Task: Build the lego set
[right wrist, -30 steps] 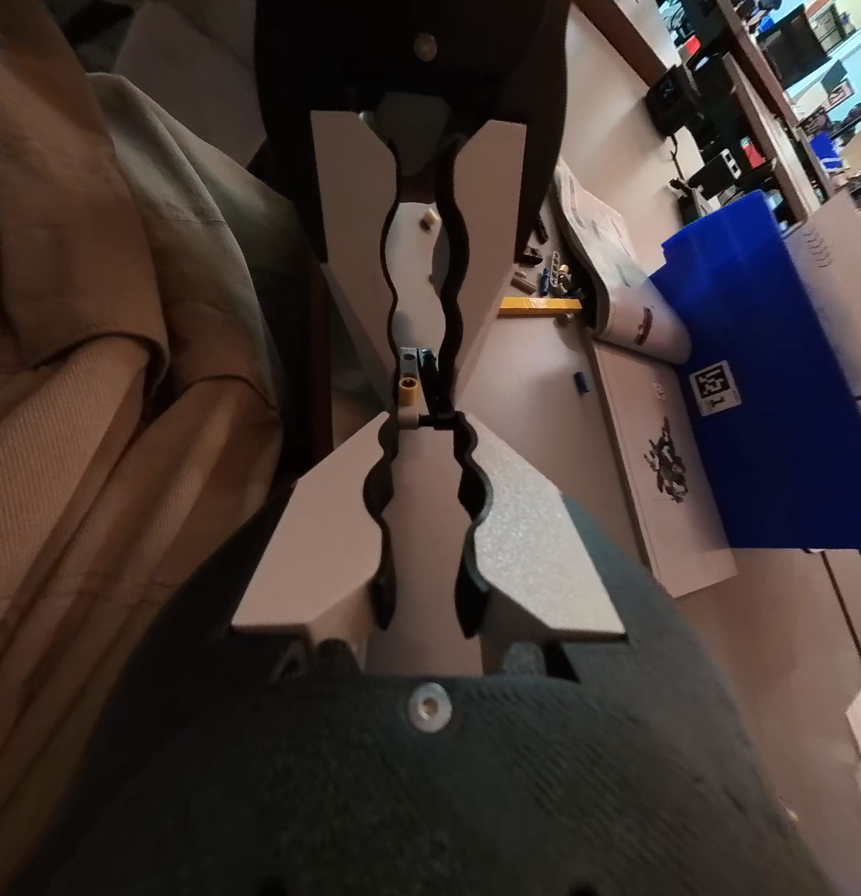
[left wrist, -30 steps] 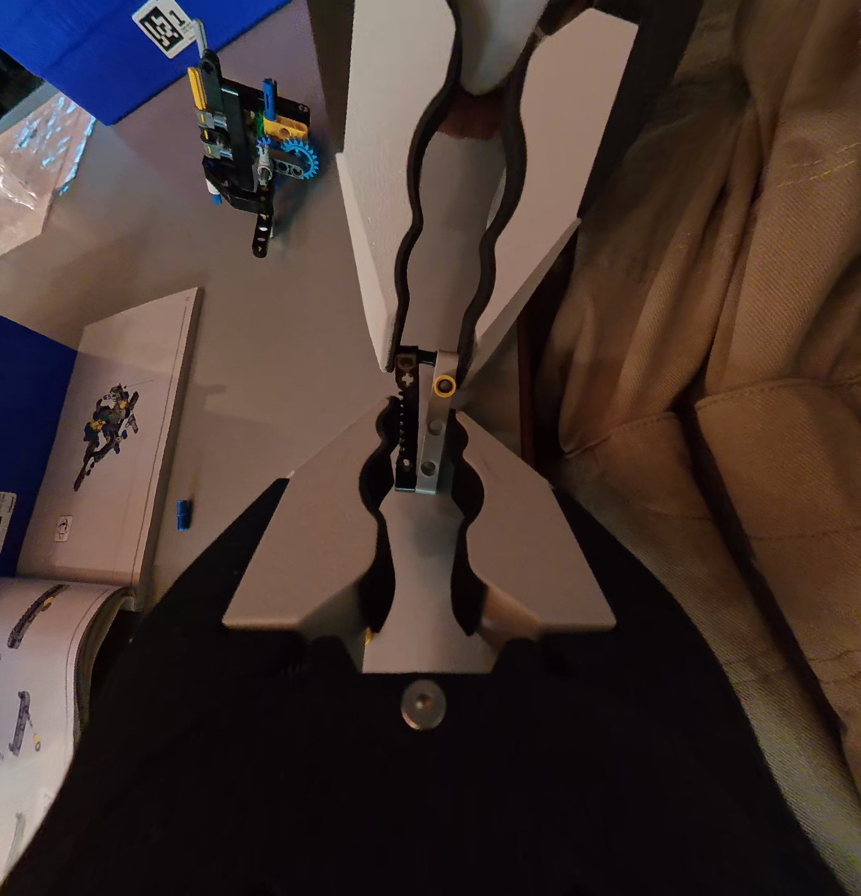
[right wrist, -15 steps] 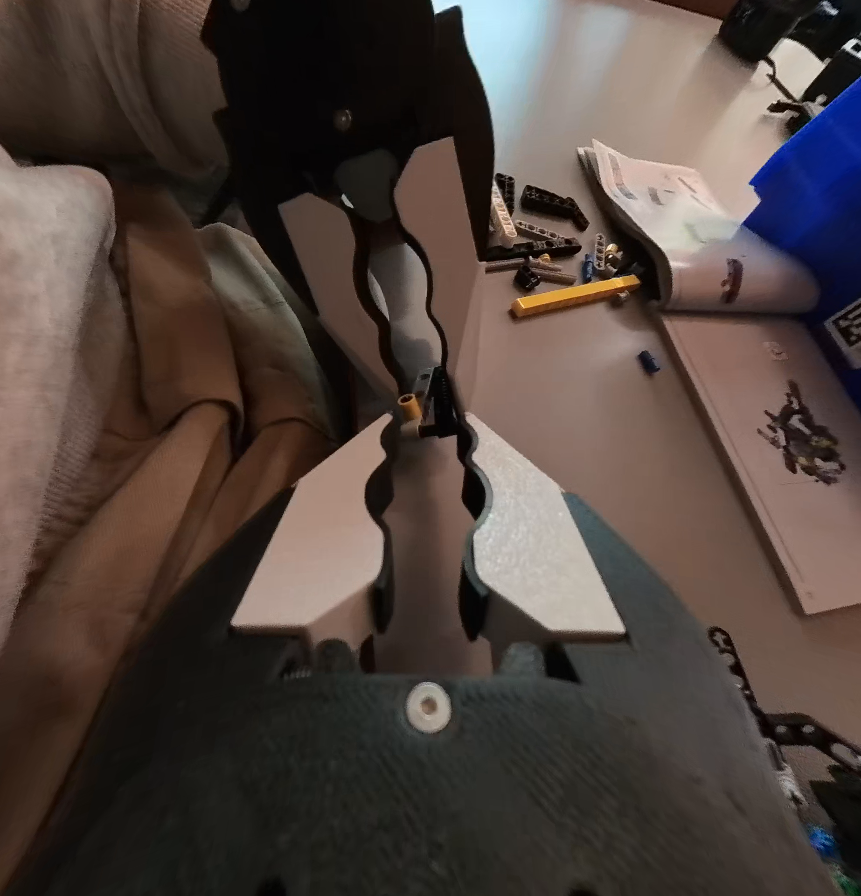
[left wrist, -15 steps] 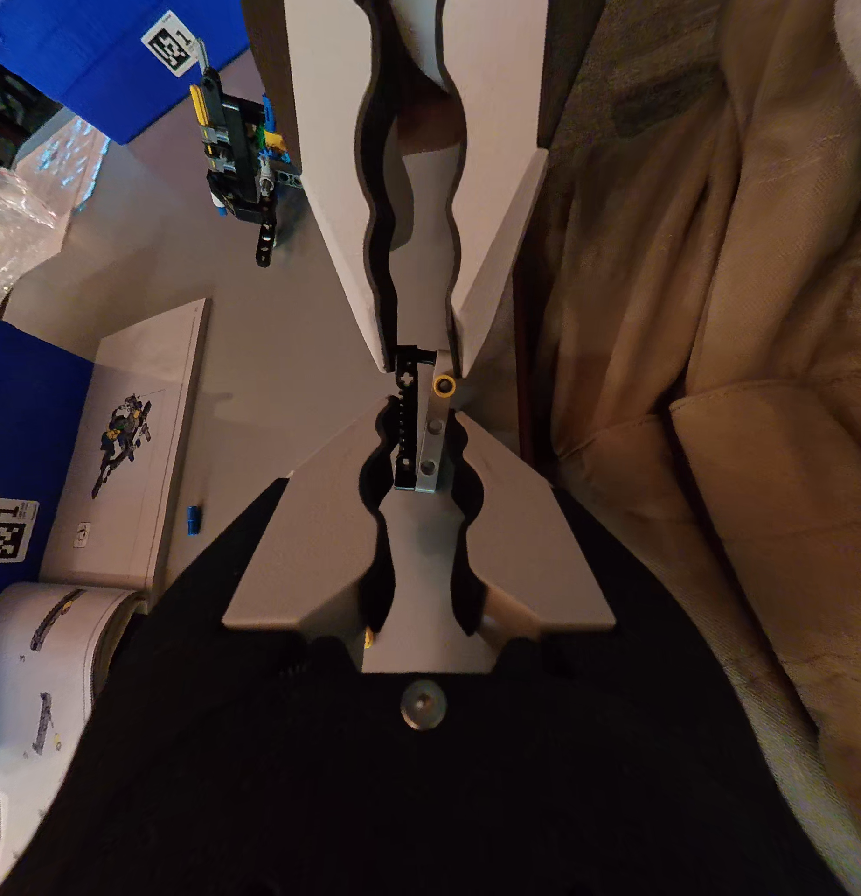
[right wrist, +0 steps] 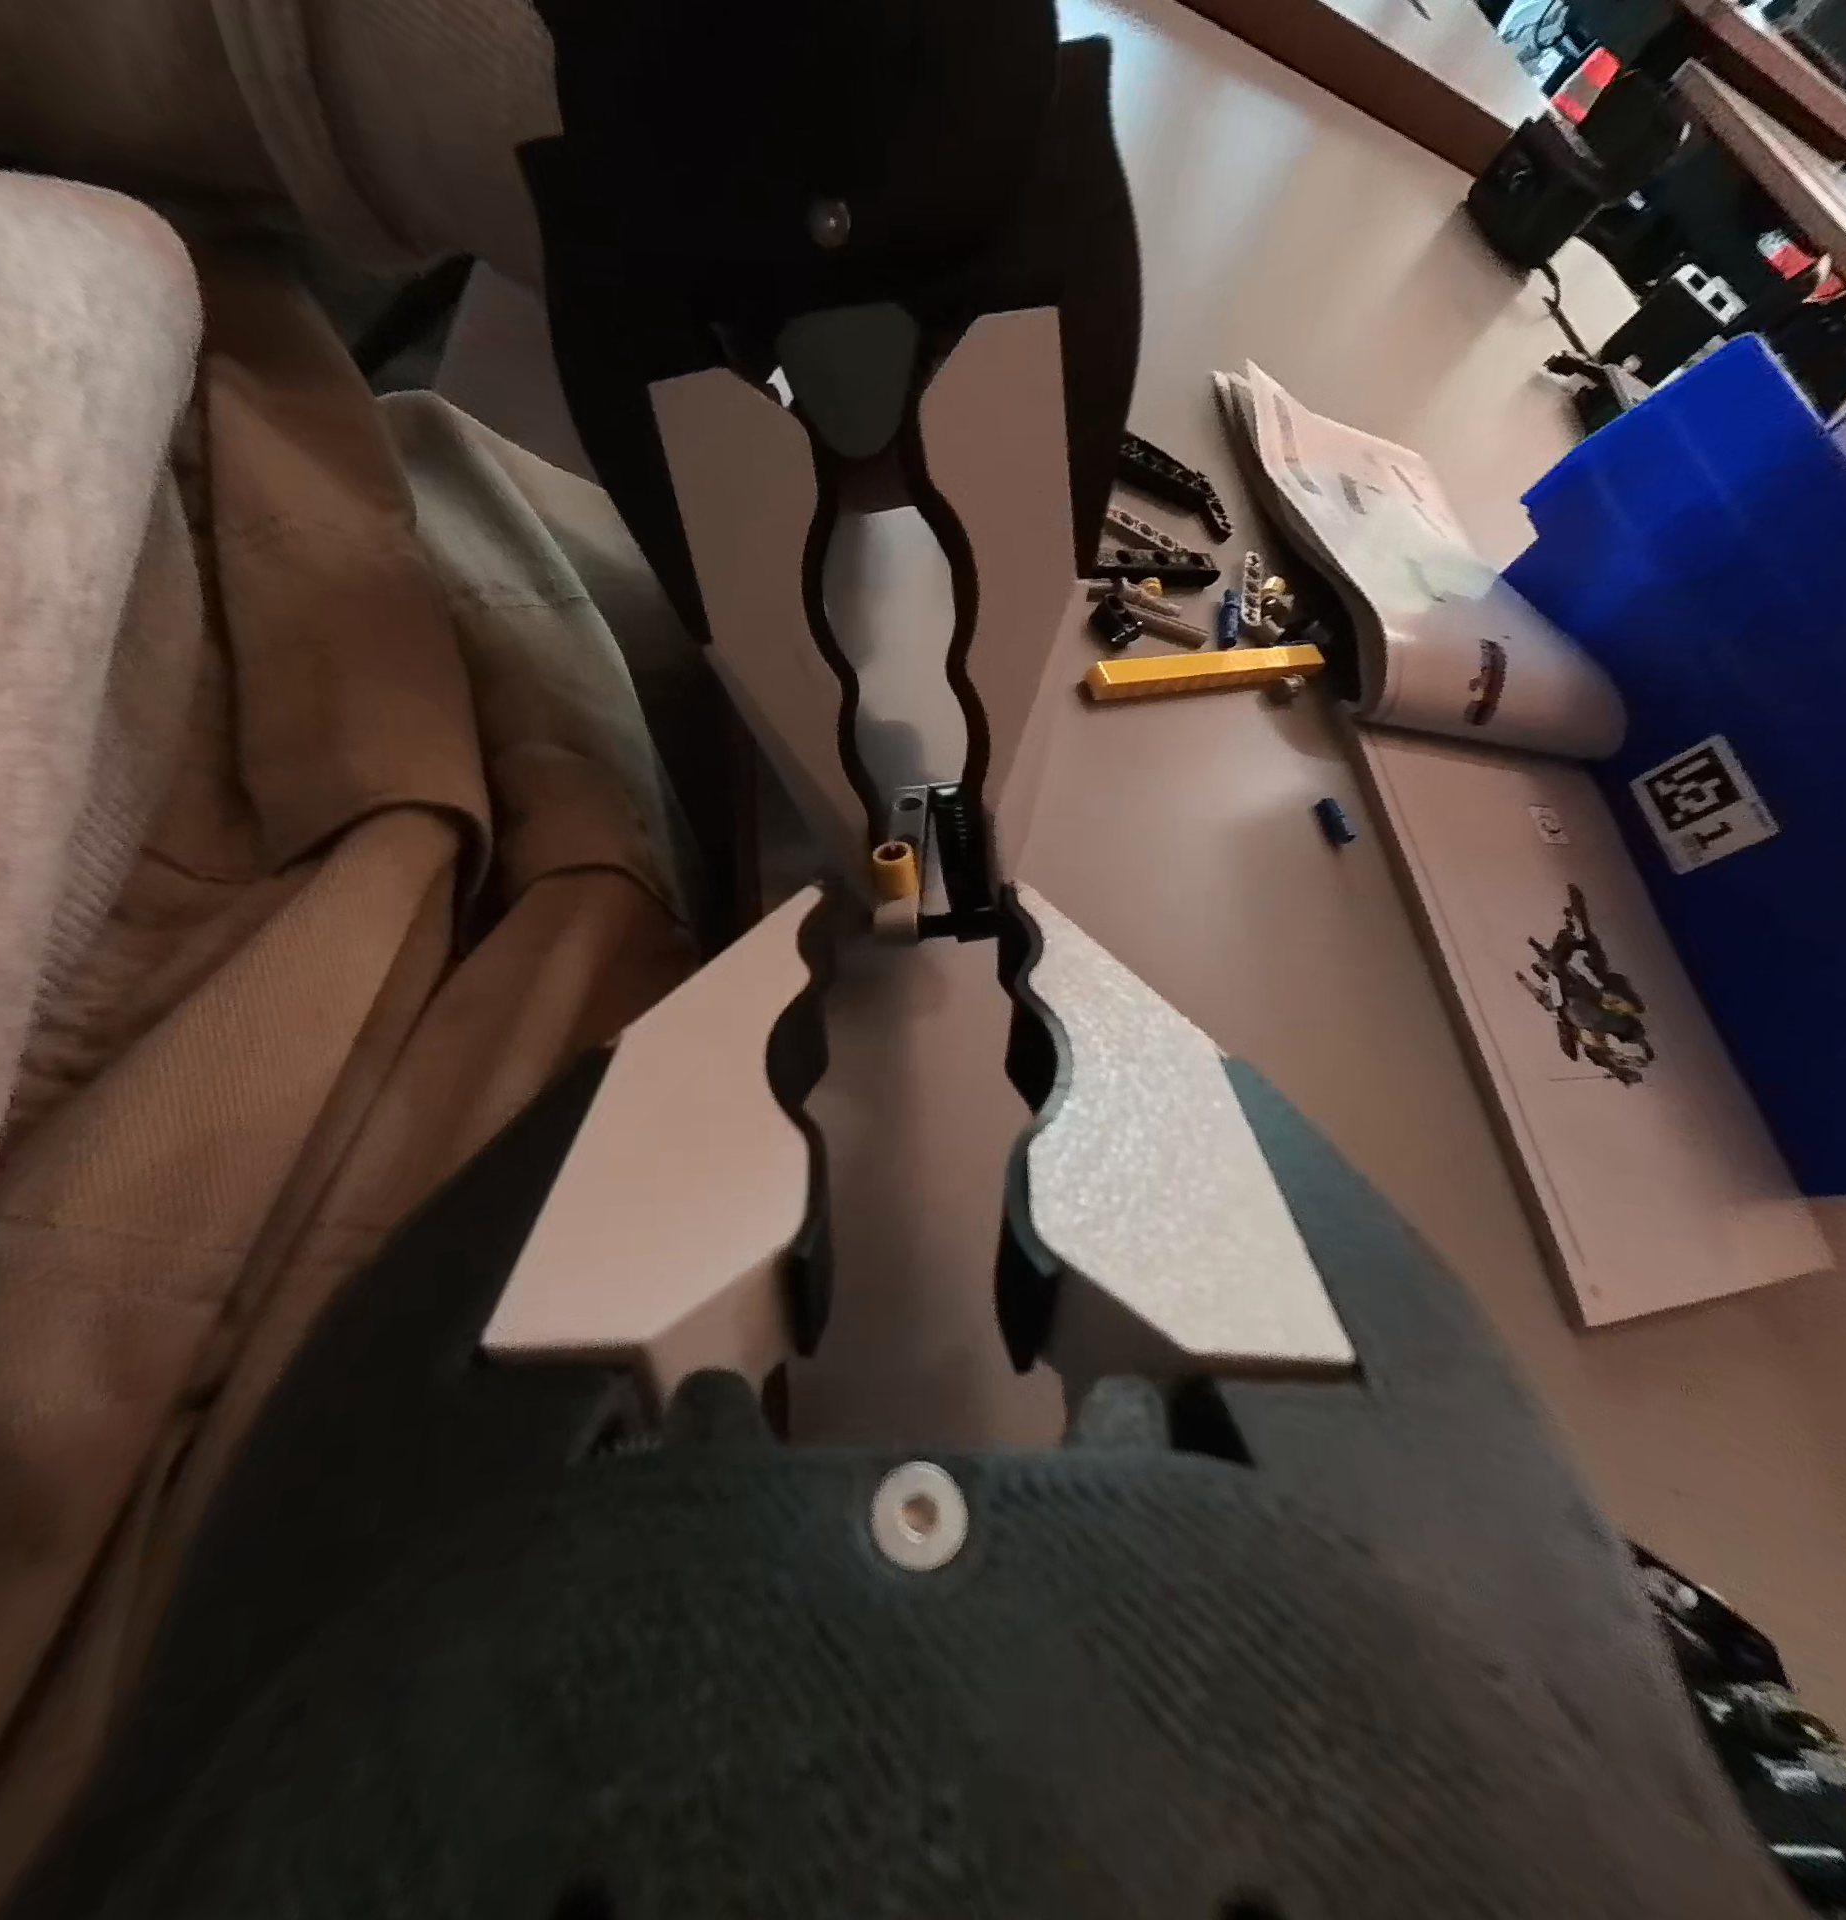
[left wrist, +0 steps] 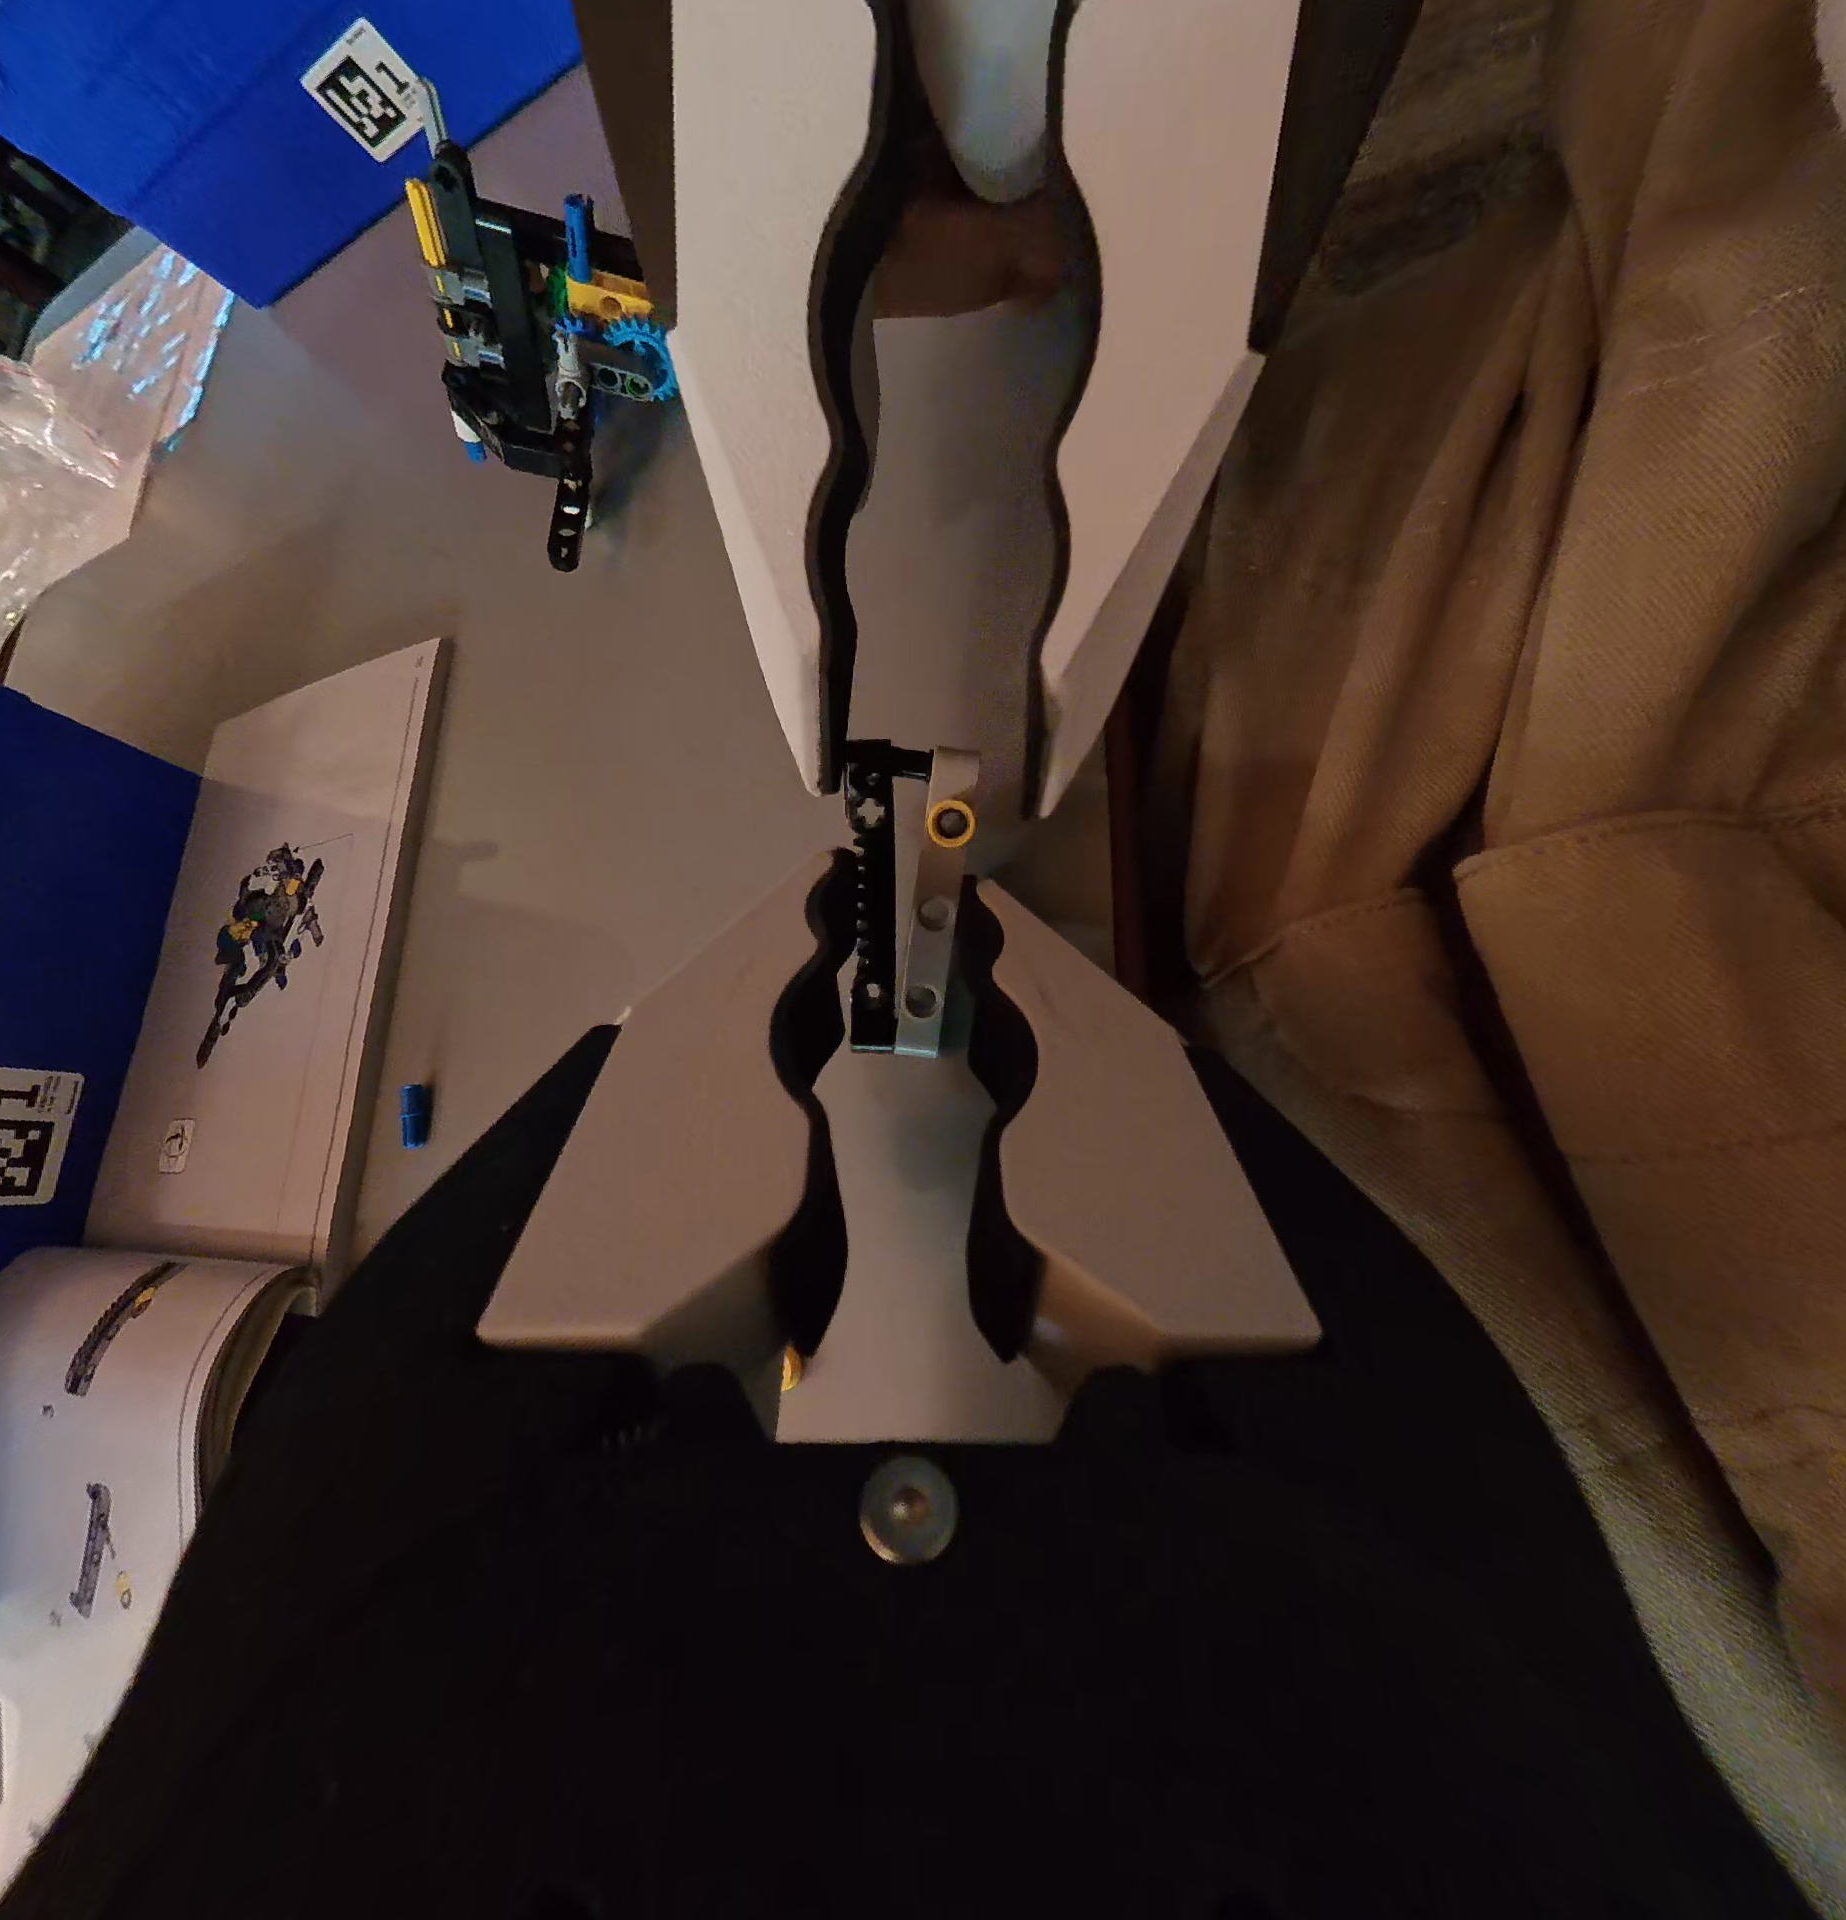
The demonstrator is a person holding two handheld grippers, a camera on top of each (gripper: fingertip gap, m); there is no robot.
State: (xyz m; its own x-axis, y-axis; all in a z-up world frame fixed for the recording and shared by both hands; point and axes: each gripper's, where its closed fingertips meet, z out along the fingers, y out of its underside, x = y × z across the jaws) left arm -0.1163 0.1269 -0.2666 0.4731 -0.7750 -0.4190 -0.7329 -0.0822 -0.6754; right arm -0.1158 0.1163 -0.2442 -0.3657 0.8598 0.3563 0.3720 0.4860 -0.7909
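The left gripper (left wrist: 903, 883) is clamping a small Lego sub-assembly, a black toothed rack (left wrist: 869, 935) lying against a grey beam (left wrist: 929, 935) that is carrying a yellow bush (left wrist: 950, 823). The right gripper (right wrist: 914, 914) is facing it tip to tip, its fingers closing on the far end of the same assembly, where a short black pin (left wrist: 903, 771) is bridging rack and beam; whether both pads are actually bearing there cannot be confirmed. The pair is being held in the air beside the person's tan clothing (left wrist: 1521, 727), off the table edge. The partly built model (left wrist: 529, 312) is standing well apart on the table (left wrist: 586, 644), near a blue bin (left wrist: 223, 135); loose parts, including a yellow beam (right wrist: 1205, 673), are lying beside the instruction booklet (right wrist: 1418, 582). Judged risk: the pin is appearing not fully seated, so uneven squeezing could be skewing the beam off the rack, and a slip here would be dropping pieces into the lap, not onto the table.
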